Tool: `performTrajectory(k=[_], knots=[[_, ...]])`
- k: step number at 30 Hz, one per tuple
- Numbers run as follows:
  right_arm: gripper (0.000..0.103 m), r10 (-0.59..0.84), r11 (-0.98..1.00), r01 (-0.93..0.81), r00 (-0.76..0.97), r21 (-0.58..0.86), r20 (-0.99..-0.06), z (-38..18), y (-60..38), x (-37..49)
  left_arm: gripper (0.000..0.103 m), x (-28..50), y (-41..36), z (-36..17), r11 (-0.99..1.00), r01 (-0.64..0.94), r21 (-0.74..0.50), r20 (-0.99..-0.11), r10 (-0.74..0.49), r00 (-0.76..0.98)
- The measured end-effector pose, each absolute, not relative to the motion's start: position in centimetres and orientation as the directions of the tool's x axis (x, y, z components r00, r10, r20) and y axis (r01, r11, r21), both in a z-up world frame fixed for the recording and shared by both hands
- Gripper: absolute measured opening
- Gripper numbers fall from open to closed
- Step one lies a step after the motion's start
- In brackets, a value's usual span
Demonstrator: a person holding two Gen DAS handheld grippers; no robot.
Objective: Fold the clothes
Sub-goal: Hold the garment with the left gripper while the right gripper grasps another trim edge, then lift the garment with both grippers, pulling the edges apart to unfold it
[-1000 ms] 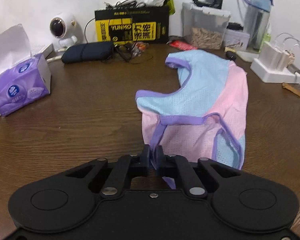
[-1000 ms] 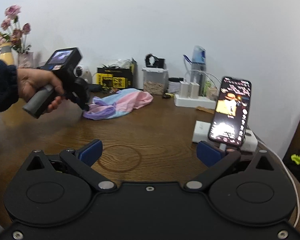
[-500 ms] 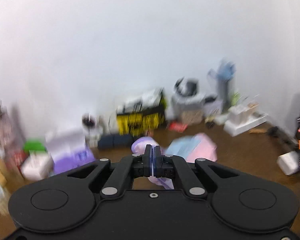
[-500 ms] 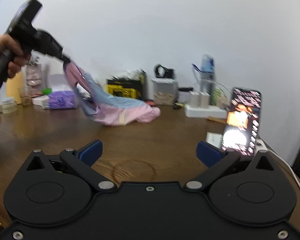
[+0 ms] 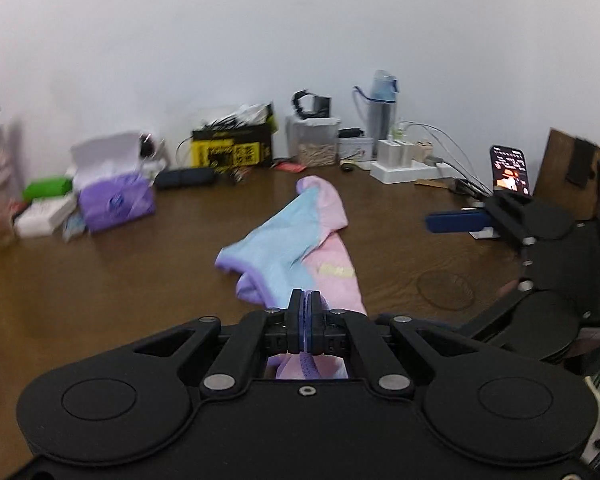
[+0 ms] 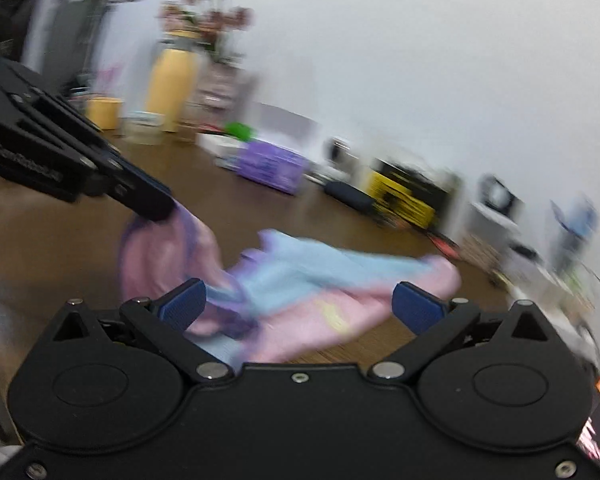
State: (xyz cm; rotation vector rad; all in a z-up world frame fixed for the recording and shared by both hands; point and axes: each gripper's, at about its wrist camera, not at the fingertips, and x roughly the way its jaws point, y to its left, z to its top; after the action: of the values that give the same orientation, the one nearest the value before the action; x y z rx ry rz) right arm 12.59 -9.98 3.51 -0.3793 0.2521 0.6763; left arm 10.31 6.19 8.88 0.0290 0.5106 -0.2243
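Garment [image 5: 300,236]: mid-surface, long axis running from your left hand-held gripper [image 5: 305,326] toward the back edge | left clamped on its near purple hem | right hand-held gripper [image 6: 300,306] open, hovering beside it, free to grab | change: right was well apart, garment now dragged nearer.

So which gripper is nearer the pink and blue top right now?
Left. The left gripper is shut on the top; the right gripper is open, close over it, not gripping.
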Motion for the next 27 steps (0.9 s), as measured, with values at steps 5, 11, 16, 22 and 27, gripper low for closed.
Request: performTrajectory(k=[5,11,16,22,27], knots=[[0.08,0.552,0.623,-0.668,0.745,-0.407,-0.375,2.6,-4.2,11.9,0.001,10.0,8.2,9.0,0.976,0.217,-0.003,-0.468,-0.194,0.862],[0.036,0.46,0.691,-0.614,0.781,-0.381,-0.423,2.8,-3.0,13.0,0.001,9.3,8.1,8.5,0.97,0.242,0.009,-0.446,-0.213,0.87],[0.003,0.408,0.805,-0.529,0.823,-0.271,-0.394,3.7,-6.0,14.6,0.001,9.6,7.0,7.8,0.965,0.259,0.051,-0.434,-0.212,0.875],[0.003,0.342,0.868,-0.417,0.896,-0.269,-0.285,5.4,-10.2,13.2,0.001,10.0,4.8,7.1,0.949,0.308,0.072,-0.43,-0.249,0.868],[0.003,0.276,0.895,-0.351,0.921,-0.275,-0.275,5.1,-13.0,12.4,0.007,10.0,3.4,5.8,0.943,0.313,0.11,-0.459,-0.231,0.858]])
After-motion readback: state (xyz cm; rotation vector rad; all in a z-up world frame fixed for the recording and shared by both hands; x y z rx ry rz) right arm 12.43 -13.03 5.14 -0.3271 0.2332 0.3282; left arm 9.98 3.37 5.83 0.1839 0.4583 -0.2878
